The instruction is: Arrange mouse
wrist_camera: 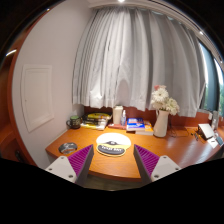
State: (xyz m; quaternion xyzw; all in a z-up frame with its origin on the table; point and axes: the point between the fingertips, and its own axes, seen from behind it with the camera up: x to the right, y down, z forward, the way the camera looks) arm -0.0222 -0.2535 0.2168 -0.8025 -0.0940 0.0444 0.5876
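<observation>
A round white mouse mat (112, 150) with a dark shape (113, 142) on it lies on the wooden desk (115, 166), just ahead of the fingertips. Whether that shape is a mouse or a print, I cannot tell. My gripper (113, 149) is open and holds nothing. Its purple pads (81, 158) stand wide apart either side of the mat's near edge, a little above the desk.
A metal bowl (68, 148) sits left of the mat, with a dark mug (74, 122) behind it. Books (97, 121), a white jug (118, 115) and a vase of flowers (161, 122) line the back. A screen (208, 131) stands far right. White curtains (130, 60) hang behind.
</observation>
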